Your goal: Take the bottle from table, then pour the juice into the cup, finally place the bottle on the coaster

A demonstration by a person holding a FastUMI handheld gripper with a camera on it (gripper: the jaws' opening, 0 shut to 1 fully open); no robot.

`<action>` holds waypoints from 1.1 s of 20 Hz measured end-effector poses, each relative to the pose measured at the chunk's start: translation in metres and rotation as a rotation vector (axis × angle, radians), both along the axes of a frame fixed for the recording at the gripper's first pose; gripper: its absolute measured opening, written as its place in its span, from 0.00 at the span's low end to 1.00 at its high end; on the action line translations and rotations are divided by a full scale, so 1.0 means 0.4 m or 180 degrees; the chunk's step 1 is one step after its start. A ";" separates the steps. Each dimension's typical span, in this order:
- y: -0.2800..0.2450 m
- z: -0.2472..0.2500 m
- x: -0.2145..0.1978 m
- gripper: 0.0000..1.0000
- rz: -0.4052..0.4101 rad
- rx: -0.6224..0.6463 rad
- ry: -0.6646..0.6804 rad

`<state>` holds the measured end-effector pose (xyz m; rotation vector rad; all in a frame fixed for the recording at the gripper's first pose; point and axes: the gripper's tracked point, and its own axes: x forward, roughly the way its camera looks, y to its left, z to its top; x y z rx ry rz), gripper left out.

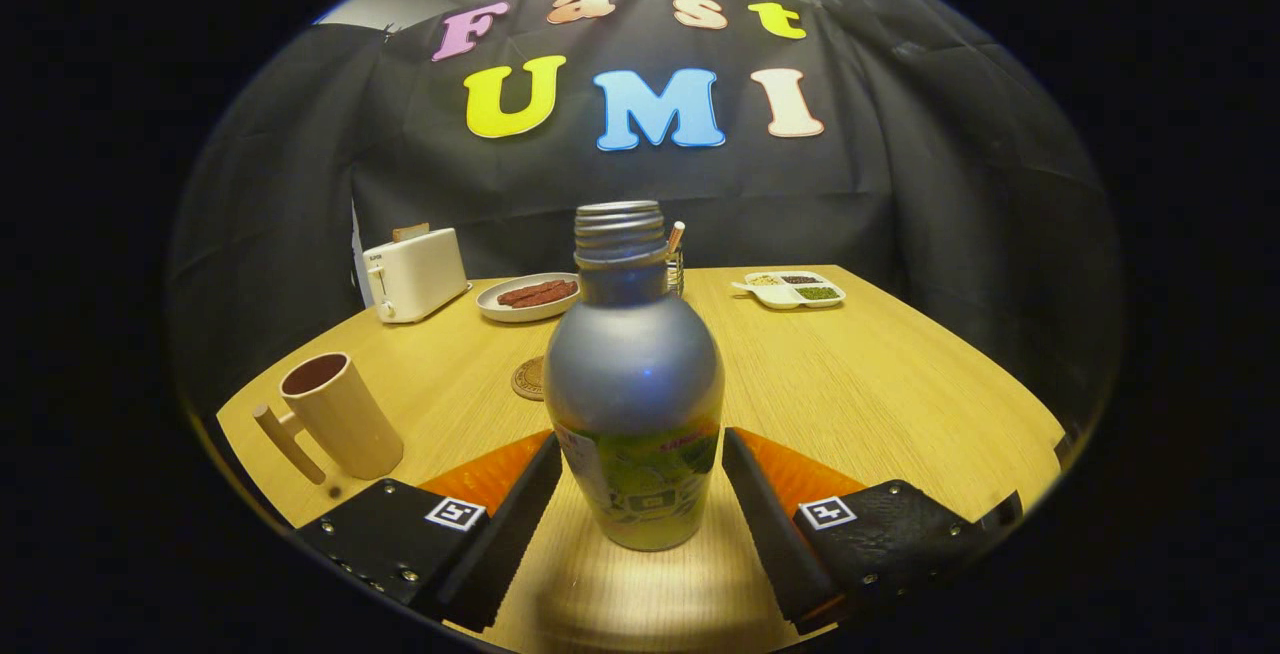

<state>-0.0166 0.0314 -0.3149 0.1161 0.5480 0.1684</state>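
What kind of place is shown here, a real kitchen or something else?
Probably a staged demo booth set up like a breakfast table, not a real kitchen: black cloth wall, wooden table with toaster and cup. The open tool flanks the bottle.

A light wood table (880,384) fills the lower half of the frame. A grey bottle (633,404) stands upright at centre, a round coaster (529,378) just behind it to the left. A tan cup (340,414) sits lower left. Along the far edge: white toaster (413,274), plate of brown strips (530,296), white divided tray (792,289)
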 end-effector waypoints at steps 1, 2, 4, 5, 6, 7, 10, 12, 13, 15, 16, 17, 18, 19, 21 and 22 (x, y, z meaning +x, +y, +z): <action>0.000 -0.005 0.002 0.98 0.0006 -0.0015 0.0014; 0.003 -0.010 -0.003 0.98 0.0022 -0.0021 0.0035; 0.001 -0.011 -0.005 0.91 0.0015 -0.0015 0.0044; 0.000 -0.009 -0.007 0.84 0.0006 -0.0011 0.0039; 0.002 -0.012 -0.005 0.82 0.0002 -0.0013 0.0043; 0.001 -0.010 -0.004 0.82 -0.0003 -0.0018 0.0036; 0.007 -0.013 -0.006 0.78 0.0036 -0.0063 0.0069; 0.013 -0.010 -0.009 0.75 0.0103 -0.0110 0.0113; 0.013 -0.006 -0.003 0.75 0.0132 -0.0164 0.0113; 0.021 0.000 -0.010 0.68 0.0197 -0.0230 0.0129; 0.023 0.008 -0.012 0.69 0.0231 -0.0273 0.0118; 0.025 0.022 -0.009 0.68 0.0261 -0.0336 0.0090; 0.032 0.027 -0.009 0.68 0.0322 -0.0404 0.0084; 0.039 0.037 -0.009 0.68 0.0400 -0.0482 0.0068; 0.050 0.049 -0.008 0.68 0.0559 -0.0710 0.0032; 0.054 0.049 -0.009 0.68 0.0637 -0.0811 0.0028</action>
